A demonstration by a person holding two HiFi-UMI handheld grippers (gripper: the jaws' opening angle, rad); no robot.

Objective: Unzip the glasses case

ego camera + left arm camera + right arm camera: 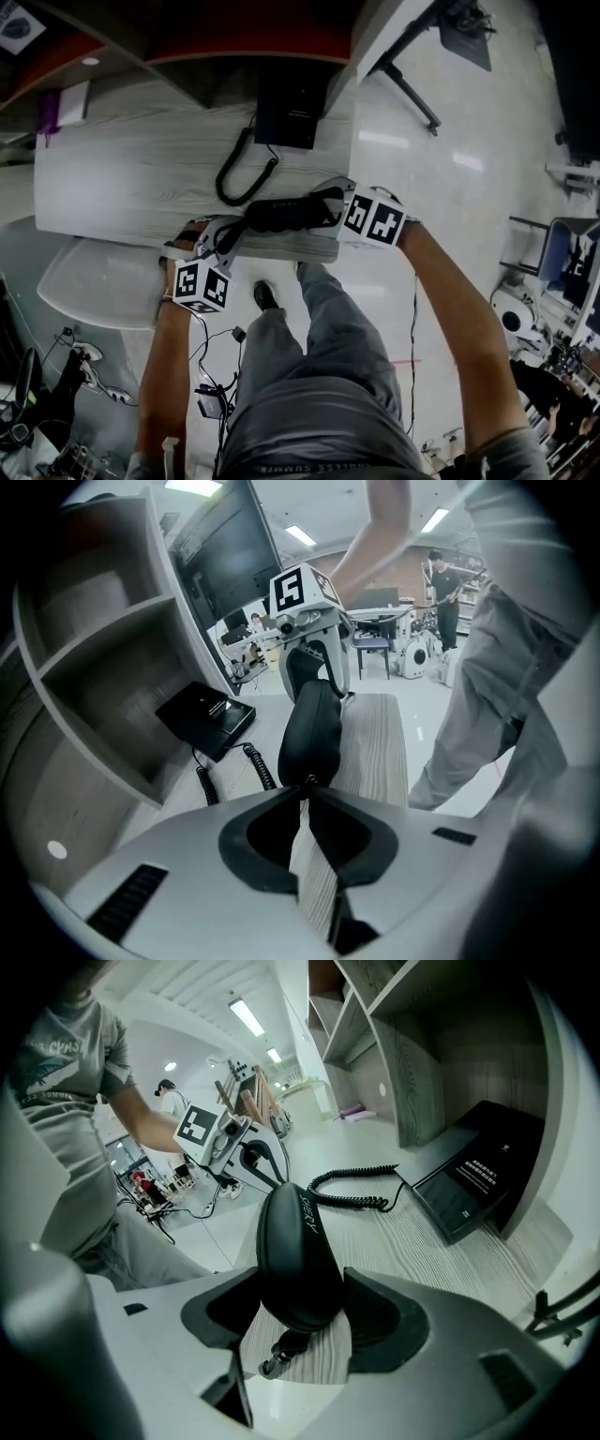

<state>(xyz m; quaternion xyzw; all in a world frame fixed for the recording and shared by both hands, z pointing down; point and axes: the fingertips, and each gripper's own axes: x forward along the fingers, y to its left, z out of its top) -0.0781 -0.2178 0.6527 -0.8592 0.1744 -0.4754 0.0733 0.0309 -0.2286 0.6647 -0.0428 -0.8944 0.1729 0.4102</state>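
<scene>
So the black glasses case (281, 214) sits right at the near edge of the wood-grain desk (141, 178), lying lengthwise left to right, with 1 gripper at each end. The right gripper (298, 1309) has its jaws spread wide and clamped on the right end of the case, 1 pad pressing each side, so that end is pinned in place. A small dark dangly bit (274, 1358) hangs under that end; I honestly can't tell what it is. The left gripper (308, 785) is at the other end, with its jaws nearly together and the tips pinched on a tiny zipper tab (308, 778) sticking out of the case's left end. From that side the case looks thin and seems to be standing on its edge, running straight away toward the right gripper. Farther back on the desk there's a black desk phone (291, 112), and its coiled cord (234, 173) loops toward the case without touching it. A grey shelf unit (103, 667) stands behind the phone.
</scene>
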